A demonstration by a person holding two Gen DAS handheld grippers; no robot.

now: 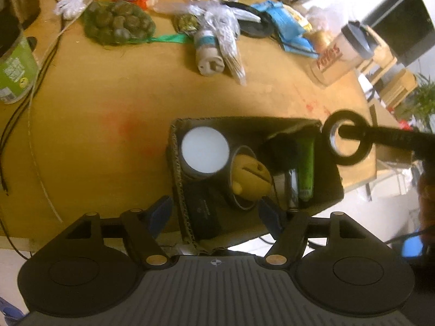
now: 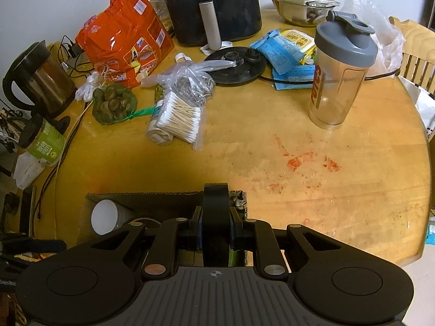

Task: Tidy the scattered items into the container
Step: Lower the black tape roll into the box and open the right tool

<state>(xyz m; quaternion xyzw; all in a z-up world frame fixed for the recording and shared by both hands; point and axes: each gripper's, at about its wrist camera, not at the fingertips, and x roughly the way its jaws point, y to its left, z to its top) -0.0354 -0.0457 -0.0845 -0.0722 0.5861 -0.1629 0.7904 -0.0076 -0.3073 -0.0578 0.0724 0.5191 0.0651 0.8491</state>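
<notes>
Black tape roll [image 2: 216,217] pinched in our right tool [image 2: 216,233] above cardboard box [image 1: 176,168]; left tool [image 1: 214,213] gaped empty. Roll could clip box rim, tumble onto worktop [image 2: 299,163].

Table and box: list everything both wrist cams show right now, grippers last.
cardboard box: one, brown, near table edge, holds a white-lidded jar, yellow toy, green tube
tape roll: one, black, in right gripper at the box's right rim
shaker bottle: one, clear with grey lid, upright, table right
cotton swabs: one bag, white, table centre
net bag: one, green, dark round items, table left
orange packs: several, back left
air fryer: one, black, back
kettle: one, far left
left gripper: open, over box
right gripper: shut on tape roll
</notes>
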